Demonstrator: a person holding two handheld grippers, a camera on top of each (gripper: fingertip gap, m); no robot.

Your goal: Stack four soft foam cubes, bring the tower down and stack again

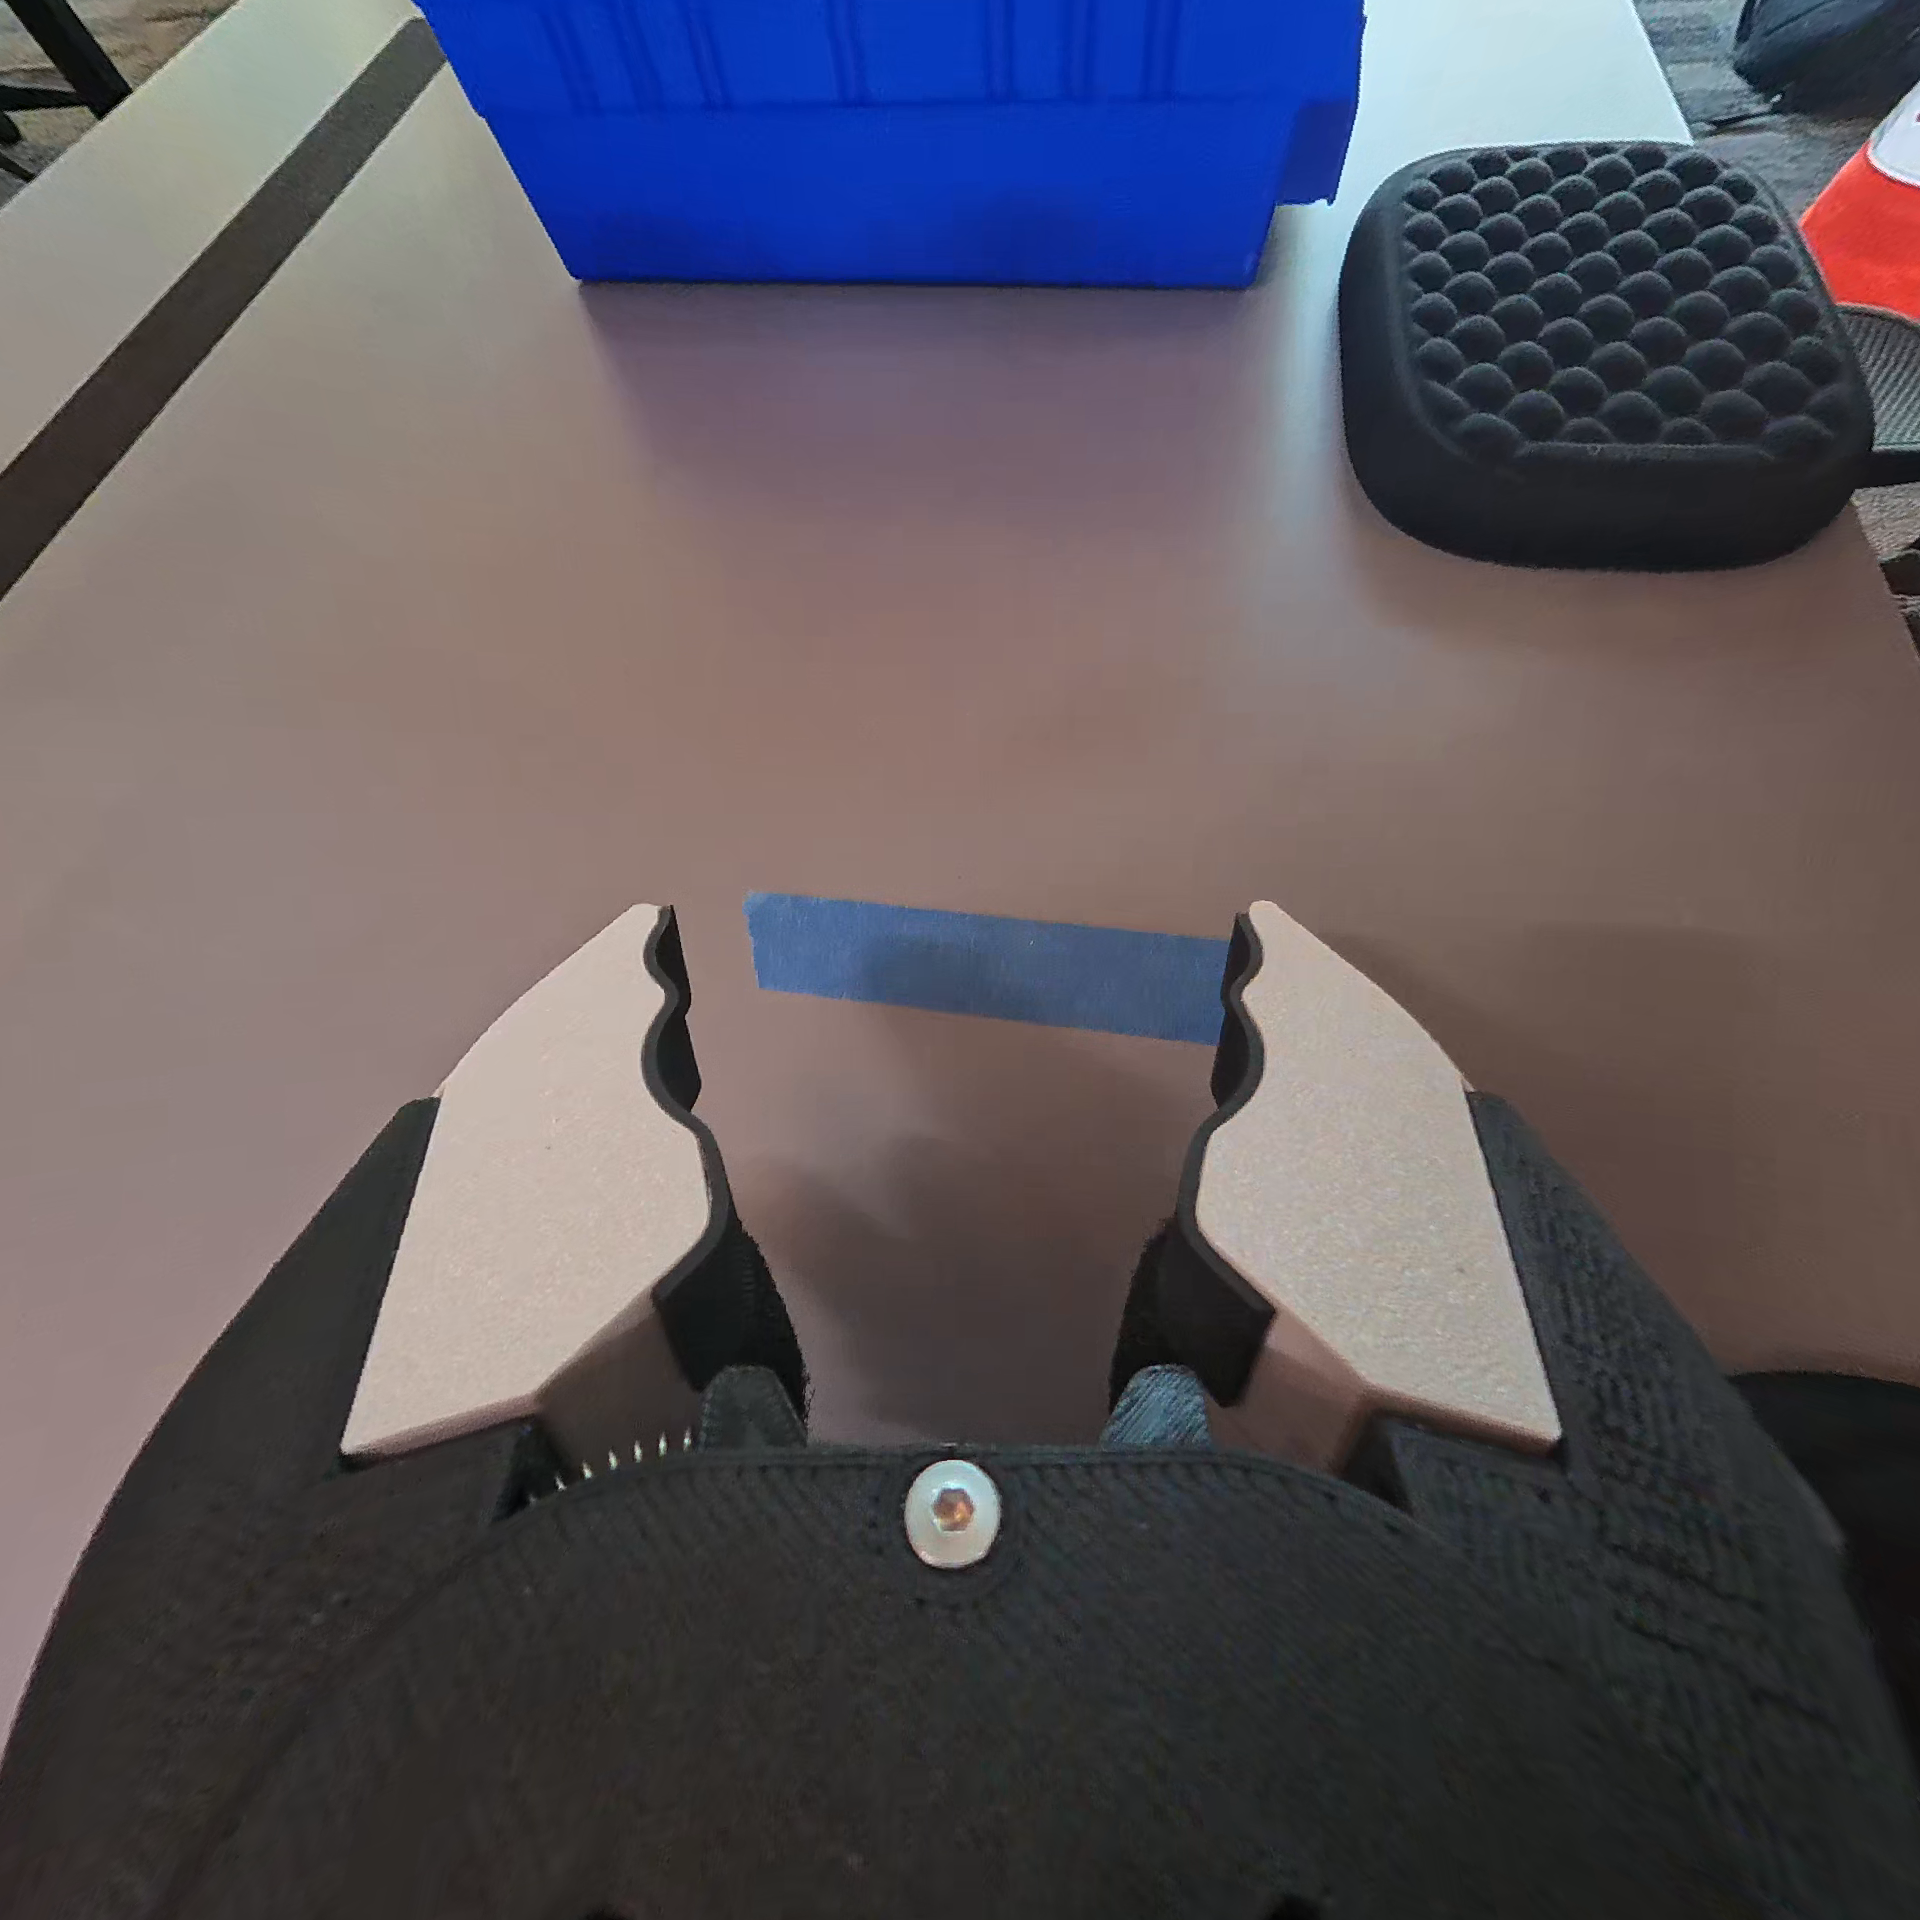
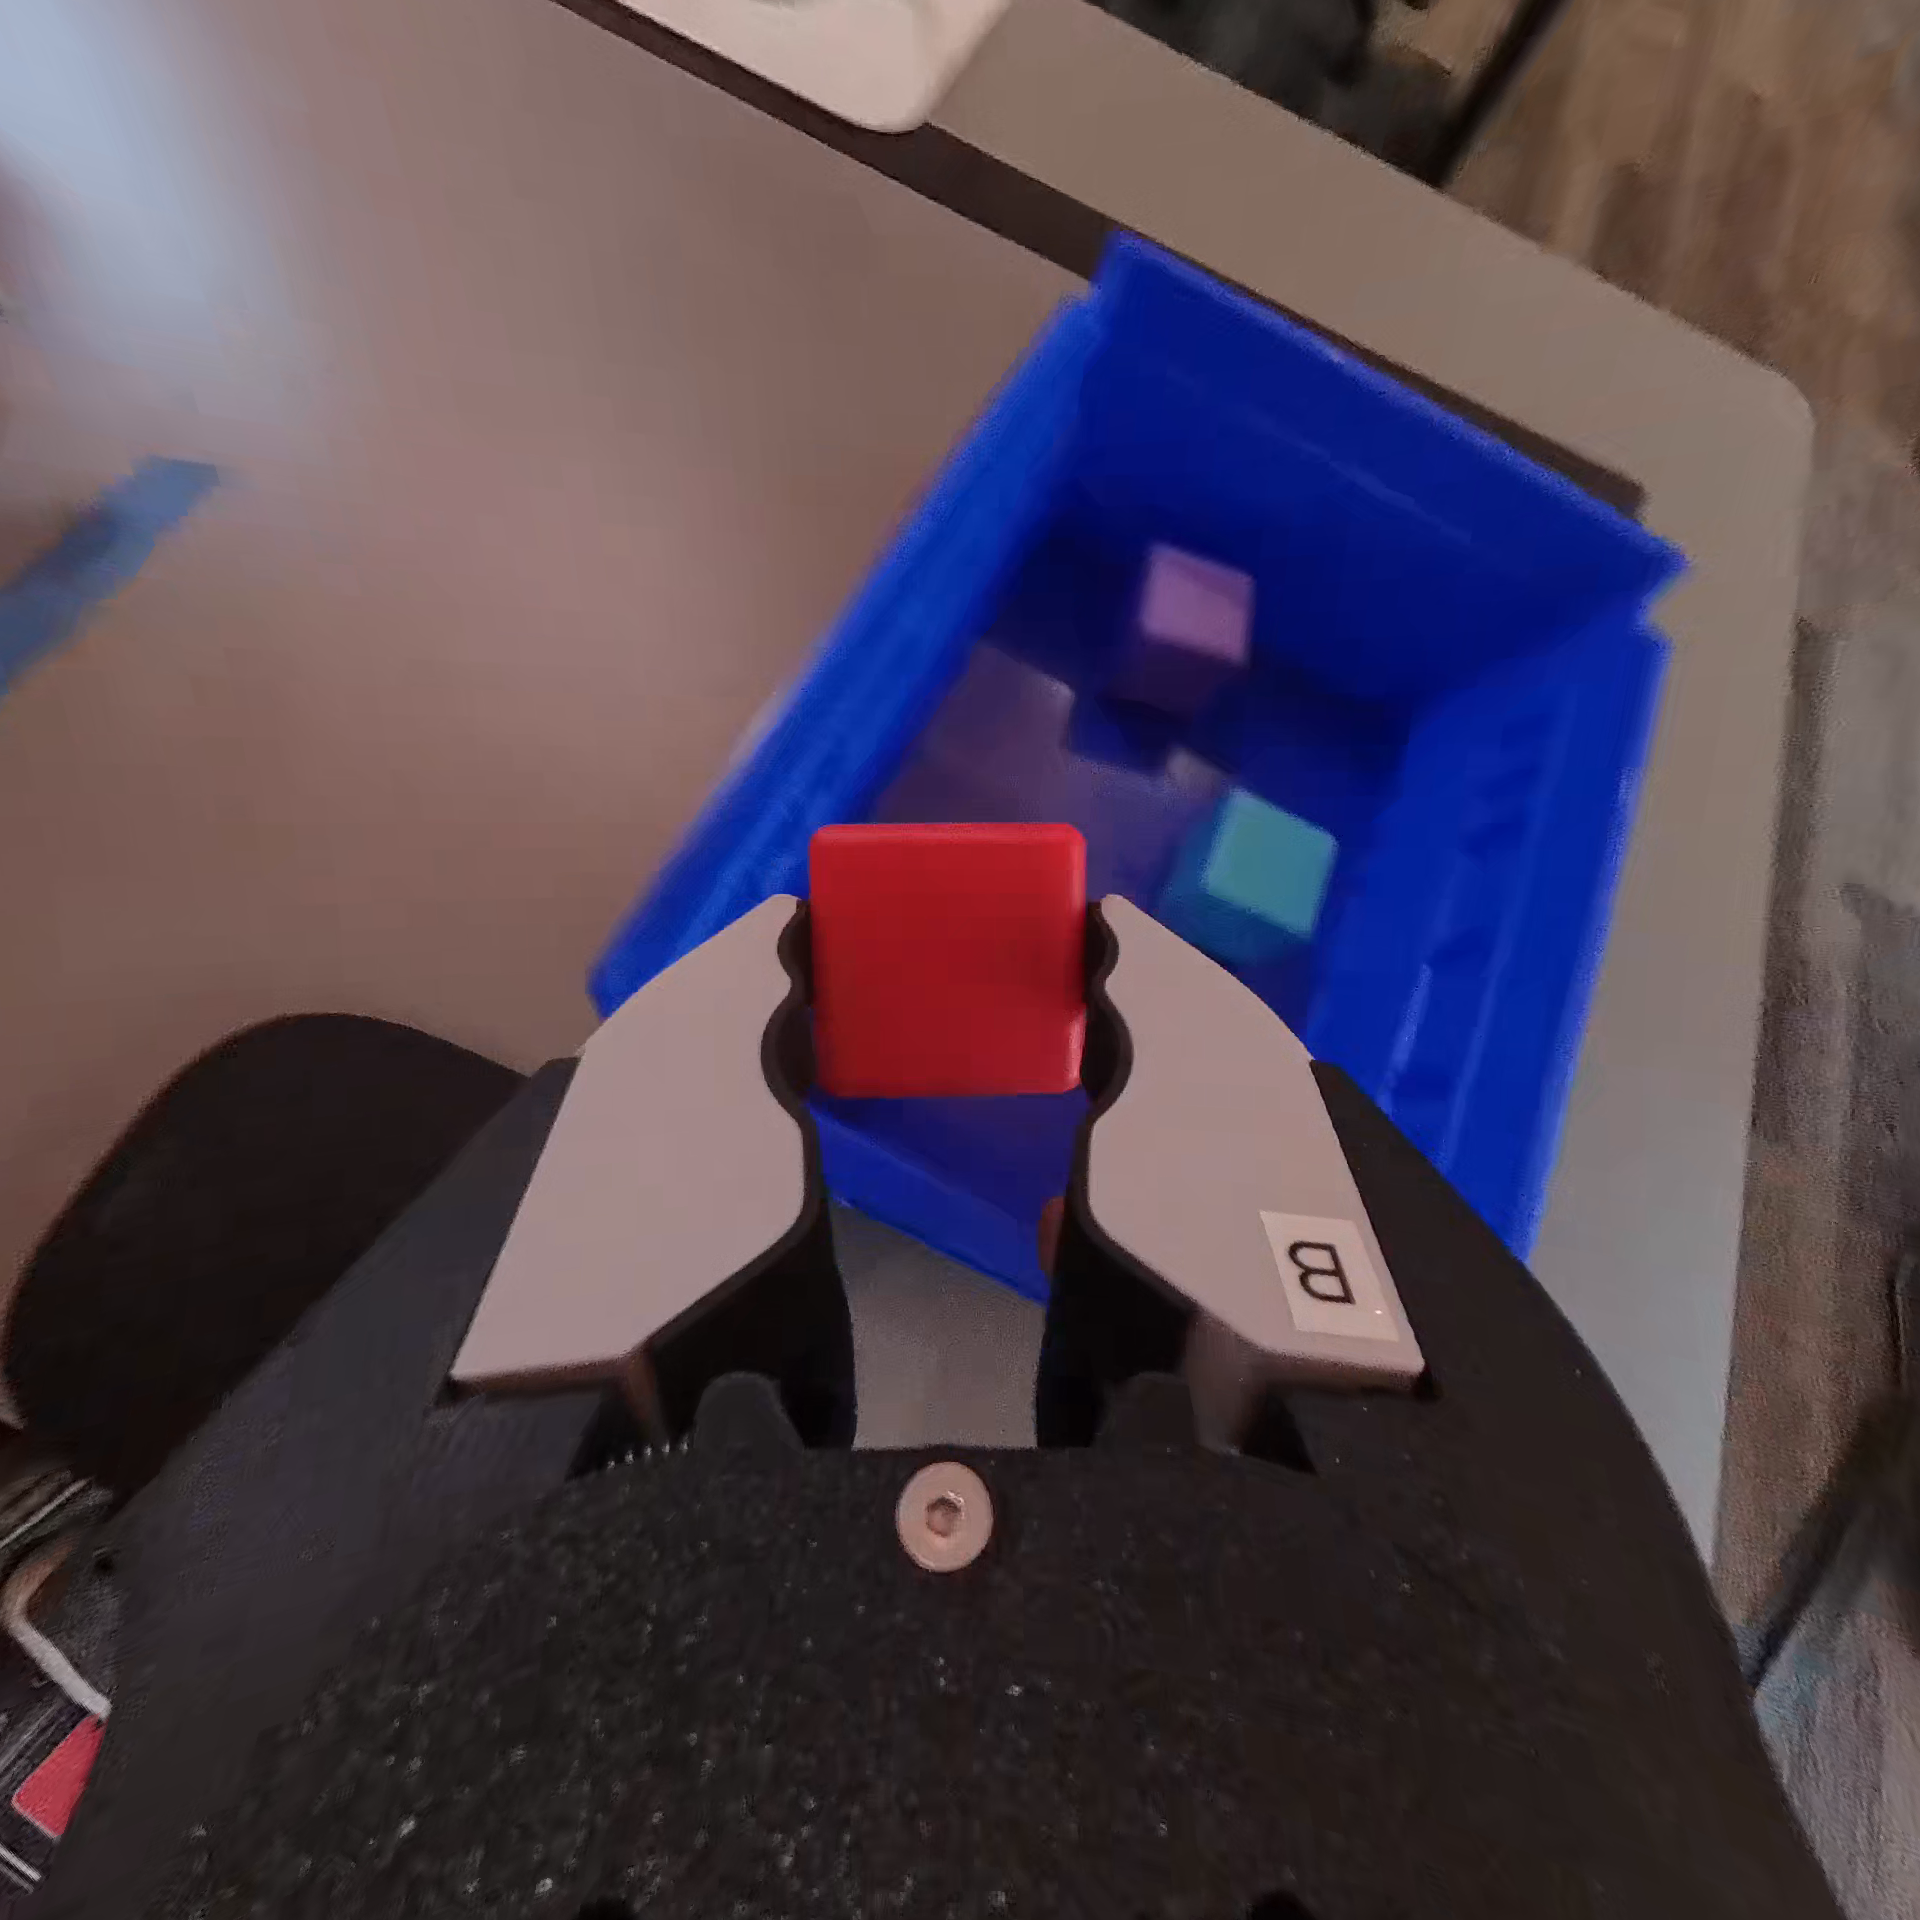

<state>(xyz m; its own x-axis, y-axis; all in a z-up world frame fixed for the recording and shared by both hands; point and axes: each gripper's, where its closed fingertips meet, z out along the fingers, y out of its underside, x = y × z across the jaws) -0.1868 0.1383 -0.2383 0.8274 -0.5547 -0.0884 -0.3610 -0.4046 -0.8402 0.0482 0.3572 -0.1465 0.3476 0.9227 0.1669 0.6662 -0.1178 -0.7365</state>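
Observation:
My right gripper (image 2: pixel 945 935) is shut on a red foam cube (image 2: pixel 945 966) and holds it above the near corner of the blue bin (image 2: pixel 1496 894). Inside the bin lie a purple cube (image 2: pixel 1195 618) and a teal cube (image 2: pixel 1268 857). My left gripper (image 1: pixel 956 935) is open and empty, low over the table, with a strip of blue tape (image 1: pixel 977 971) between its fingertips. The blue bin also shows in the left wrist view (image 1: pixel 894 197) at the far end of the table.
A black padded cushion (image 1: pixel 1590 353) lies at the table's right edge; it also shows at the lower left of the right wrist view (image 2: pixel 260 1174). The blue tape strip shows blurred at the left (image 2: pixel 104 561). The table's far corner (image 2: pixel 1756 416) is just behind the bin. The tips of one gripper are about 35 cm away from the tips of the other.

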